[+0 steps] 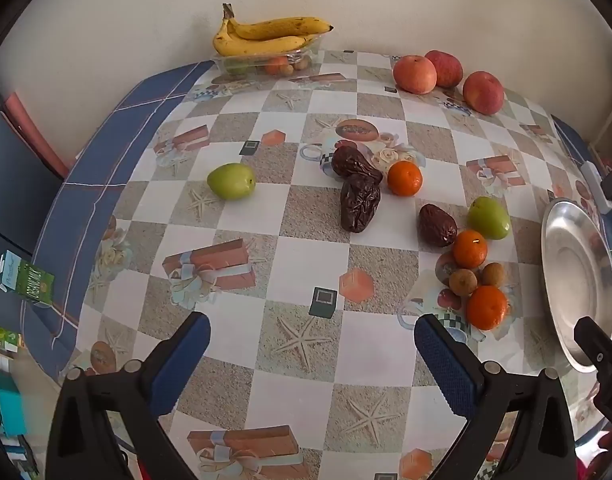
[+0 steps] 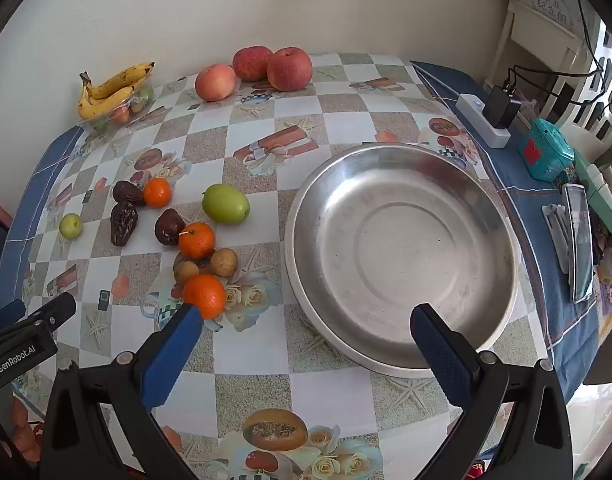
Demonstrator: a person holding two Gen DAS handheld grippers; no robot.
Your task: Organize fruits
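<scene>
Viewing left wrist: left gripper point(image 1: 310, 344) spread, empty; metal bowl point(image 1: 578, 280) cut off at right; green carton point(image 1: 28, 280) text unreadable | right wrist: right gripper point(image 2: 306, 332) spread, empty; orange point(image 2: 204, 295) partly behind left finger; fruits left of bowl; other gripper point(image 2: 22, 340) reads "GenRobot.AI".

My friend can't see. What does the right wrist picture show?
A big, empty, round silver metal bowl sits on a checked tablecloth, with the open right gripper in front. To its left lie small oranges, brown dates and green fruits; red apples and yellow bananas sit behind.
</scene>
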